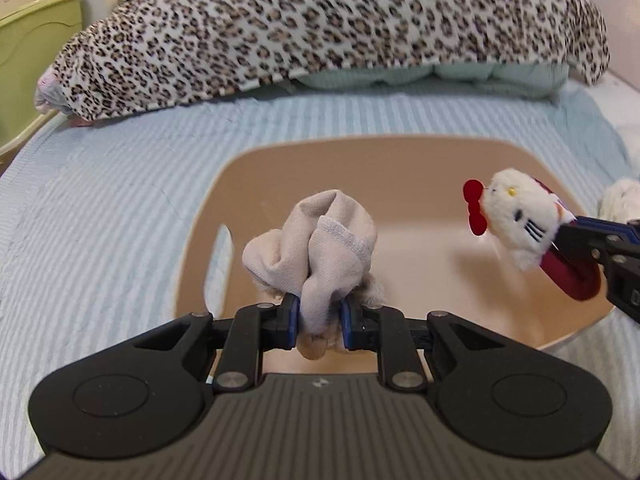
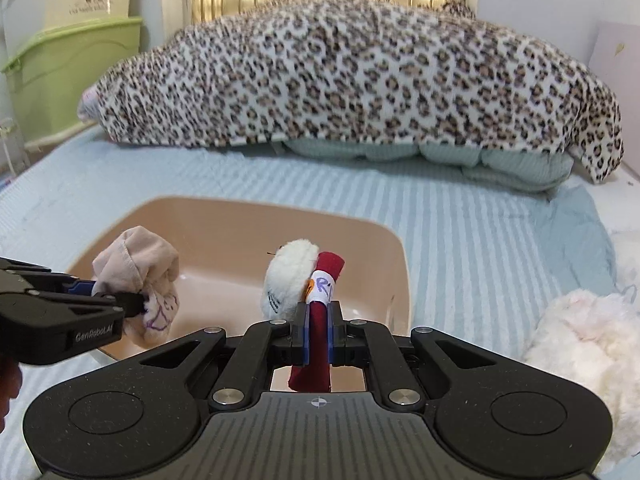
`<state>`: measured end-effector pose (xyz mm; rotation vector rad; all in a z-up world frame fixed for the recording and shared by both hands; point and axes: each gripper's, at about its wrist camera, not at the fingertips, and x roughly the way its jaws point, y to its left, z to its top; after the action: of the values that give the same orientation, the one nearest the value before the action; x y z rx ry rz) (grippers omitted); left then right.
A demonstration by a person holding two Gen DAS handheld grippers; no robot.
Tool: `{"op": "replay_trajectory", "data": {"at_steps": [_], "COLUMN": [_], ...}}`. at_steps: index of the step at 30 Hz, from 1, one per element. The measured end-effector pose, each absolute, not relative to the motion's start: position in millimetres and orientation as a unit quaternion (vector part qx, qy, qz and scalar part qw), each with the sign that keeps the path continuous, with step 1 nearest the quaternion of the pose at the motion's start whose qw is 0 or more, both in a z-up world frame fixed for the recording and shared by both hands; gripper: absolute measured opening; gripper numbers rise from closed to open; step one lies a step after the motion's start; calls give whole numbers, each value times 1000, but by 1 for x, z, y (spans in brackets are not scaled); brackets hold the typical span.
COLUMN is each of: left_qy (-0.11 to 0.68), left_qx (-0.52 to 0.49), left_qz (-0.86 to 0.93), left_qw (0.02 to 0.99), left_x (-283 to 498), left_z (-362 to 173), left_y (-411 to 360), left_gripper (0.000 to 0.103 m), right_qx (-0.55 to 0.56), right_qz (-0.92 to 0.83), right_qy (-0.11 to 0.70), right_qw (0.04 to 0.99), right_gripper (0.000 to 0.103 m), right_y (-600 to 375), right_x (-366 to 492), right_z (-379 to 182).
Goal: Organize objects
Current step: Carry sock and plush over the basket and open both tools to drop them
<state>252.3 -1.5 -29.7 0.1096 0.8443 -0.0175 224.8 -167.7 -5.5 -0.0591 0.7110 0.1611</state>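
Beige sock (image 1: 320, 252): bunched and rolled, clamped between the blue pads of the left gripper (image 1: 319, 322); it hangs above the inside of the basin, near its left wall. From the right wrist view its underside shows purple pen marks.
Cat plush (image 2: 286, 280): white, with a red bow and a dark red body; the right gripper (image 2: 318, 334) pinches the dark red part, and a white band with purple writing sits just above the pads. It too is held over the basin, toward its right side.
Left gripper: jaws clenched on the beige sock.
Right gripper: jaws clenched on the cat plush.
Basin (image 1: 400, 152): tan plastic, rounded square, with a handle slot in its left wall; it sits on the bed and its visible floor is bare.
Bedcover (image 1: 120, 200): pale blue with ribbed stripes, under the basin.
White fluffy toy (image 2: 580, 344): lies on the bedcover just right of the basin.
Leopard-print blanket (image 2: 360, 72): draped over pale green bedding at the far end of the bed.
Green cabinet (image 2: 68, 68): stands beyond the bed's left corner.
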Motion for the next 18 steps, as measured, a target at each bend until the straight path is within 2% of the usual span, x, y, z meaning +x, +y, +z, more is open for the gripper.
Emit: {"op": "replay_trajectory", "data": {"at_steps": [5,8,10,11,12,13,17,18], "left_qy": [424,421,417,410,403,398,392,393], "left_qx": [64,57,59,60,63,66,66,65], "left_qz": [-10,-8,-13,-12,-9,-9,-12,-14], "left_qw": [903,905,907,910,913,915,917,917], "left_x": [252,247,240,235,229,224,203,197], "left_z": [-43,-34,-26,-21,-17,-13,1,3], "left_y": [0,5,6,6,7,7,10,11], "left_gripper": [28,36,64,69,74,74,79,83], "right_qx": [-32,-26,-26,-25,-26,-28,-45,-49], "right_qz": [73,75,80,82,81,80,76,74], "right_qy": [374,378,368,364,361,357,346,344], "right_qw": [924,922,926,928,929,930,934,935], "right_gripper": [9,20,43,51,64,71,86,94], "right_y": [-164,-166,-167,-168,-169,-170,-174,-175], "right_x": [232,228,221,216,213,208,186,180], "right_z": [-27,-28,-22,-19,-15,-11,5,8]}}
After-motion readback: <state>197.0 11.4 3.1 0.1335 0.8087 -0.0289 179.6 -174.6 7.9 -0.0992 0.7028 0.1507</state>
